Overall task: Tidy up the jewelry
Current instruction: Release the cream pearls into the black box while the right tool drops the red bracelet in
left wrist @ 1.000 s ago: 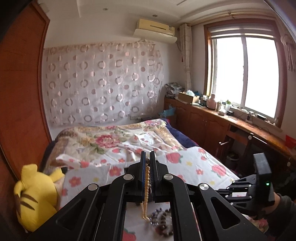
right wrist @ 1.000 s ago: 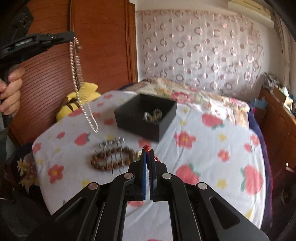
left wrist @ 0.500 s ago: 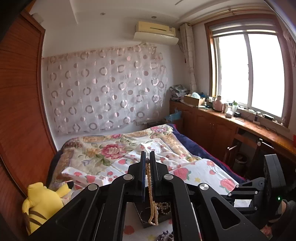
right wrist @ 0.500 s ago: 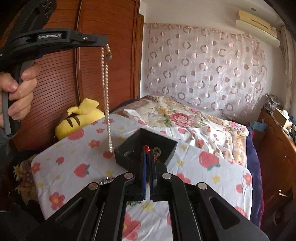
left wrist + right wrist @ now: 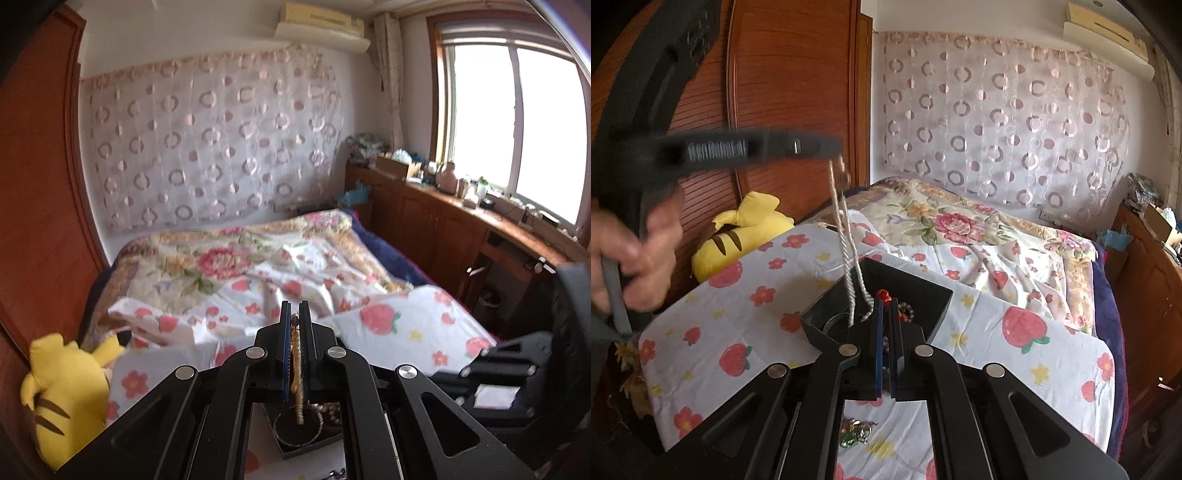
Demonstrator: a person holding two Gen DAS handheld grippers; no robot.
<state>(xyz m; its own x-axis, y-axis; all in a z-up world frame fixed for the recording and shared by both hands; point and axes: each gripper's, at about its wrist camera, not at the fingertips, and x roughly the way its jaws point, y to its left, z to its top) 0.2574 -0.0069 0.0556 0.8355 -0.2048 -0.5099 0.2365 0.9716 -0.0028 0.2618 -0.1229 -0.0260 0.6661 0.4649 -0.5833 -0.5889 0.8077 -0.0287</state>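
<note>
The left gripper [image 5: 294,316] pinches one pearl necklace [image 5: 849,254] above one black box [image 5: 923,291]; the right gripper [image 5: 885,303] grips one red-beaded piece [image 5: 882,294] at the box's 6 o'clock.

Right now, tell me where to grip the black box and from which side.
Probably the black box by its right wall, from above: it is open-topped, its thin upright rim is easy to pinch, and the pearl strand hangs over the left side.

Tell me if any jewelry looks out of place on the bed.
Yes. A small tangled piece lies loose on the strawberry sheet, outside the black box, near the right tool; the other jewelry in view is in or over the box.
</note>
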